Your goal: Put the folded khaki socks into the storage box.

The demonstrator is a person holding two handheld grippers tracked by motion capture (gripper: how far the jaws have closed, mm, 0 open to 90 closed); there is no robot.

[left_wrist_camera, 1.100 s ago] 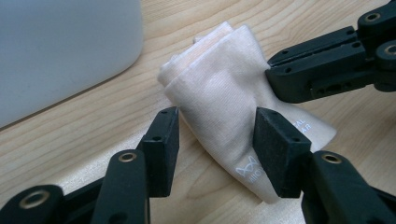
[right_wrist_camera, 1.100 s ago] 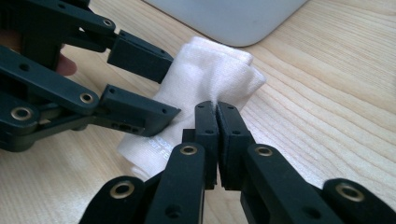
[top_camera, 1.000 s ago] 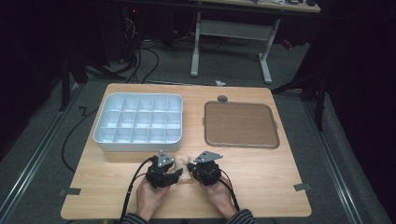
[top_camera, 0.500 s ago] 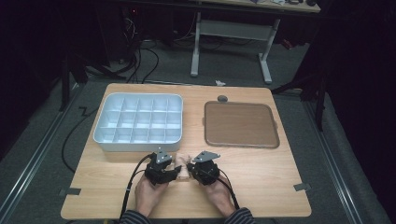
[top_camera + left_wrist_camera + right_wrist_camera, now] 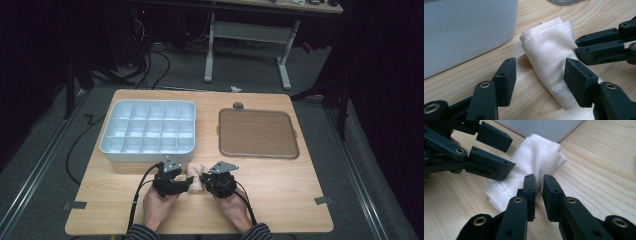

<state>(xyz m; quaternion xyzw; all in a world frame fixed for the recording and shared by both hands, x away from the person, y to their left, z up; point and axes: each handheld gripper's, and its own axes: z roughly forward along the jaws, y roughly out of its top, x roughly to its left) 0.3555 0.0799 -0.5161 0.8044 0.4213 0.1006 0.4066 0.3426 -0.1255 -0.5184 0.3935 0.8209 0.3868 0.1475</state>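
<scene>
left gripper (image 5: 186, 184): black, brass rivets, black cable | right gripper (image 5: 204, 181): black, grey 3-cornered plate | sleeves (image 5: 142, 233): dark striped

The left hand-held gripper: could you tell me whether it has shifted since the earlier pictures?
No; the left hand-held gripper sits equally near the compartment tray, though its jaws have just been opening.

On a light wooden table (image 5: 280, 200): a pale blue tray (image 5: 149, 131) with many small square boxes inside, all bare, sitting at the left. Beside it, well apart at the right, a flat brown tray (image 5: 258, 133) with a grey rim. Just behind that one, a small round grey thing (image 5: 238, 105), too small to tell. Two bits of grey tape (image 5: 324, 200) near the front corners. Behind the table, on the dark floor, black cables (image 5: 155, 60) and a white desk frame (image 5: 247, 35).
</scene>
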